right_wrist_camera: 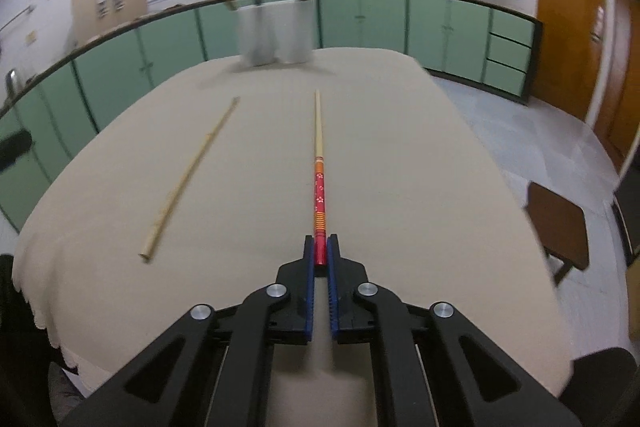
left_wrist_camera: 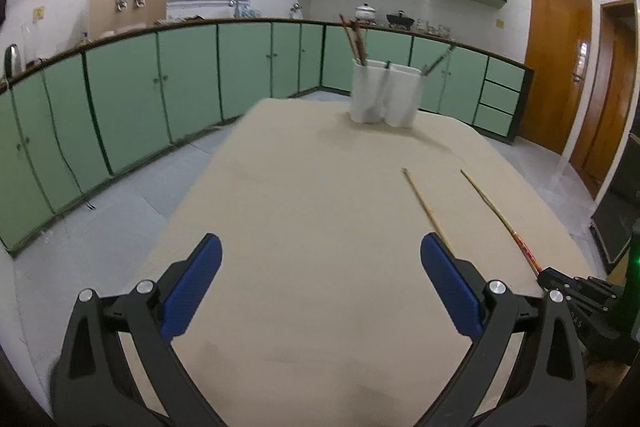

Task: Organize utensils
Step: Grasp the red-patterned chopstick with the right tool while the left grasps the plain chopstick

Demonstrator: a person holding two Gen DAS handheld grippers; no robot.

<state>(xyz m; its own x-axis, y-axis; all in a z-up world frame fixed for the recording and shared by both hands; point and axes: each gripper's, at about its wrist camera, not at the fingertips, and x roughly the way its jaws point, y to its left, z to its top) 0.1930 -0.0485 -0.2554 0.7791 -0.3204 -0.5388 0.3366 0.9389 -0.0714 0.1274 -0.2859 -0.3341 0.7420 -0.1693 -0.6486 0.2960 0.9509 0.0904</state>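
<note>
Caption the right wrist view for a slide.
Right tool shut on the red end of a painted chopstick; plain chopstick lies beside it on the table.

Two loose chopsticks on worktop, holder at far end

Red-handled chopstick (right_wrist_camera: 319,167): pale tapered tip, orange bands and red flowered handle, lying straight, tip toward the white holder (left_wrist_camera: 384,95), butt end pinched between the pads of the right claw (right_wrist_camera: 320,253). Plain bamboo chopstick (right_wrist_camera: 192,175): lies flat to its left, well apart, angled slightly, not touched. Holder: white, two joined compartments, upright at far edge of worktop (left_wrist_camera: 300,187); dark-red chopsticks lean in the left compartment, one utensil in the right
</note>
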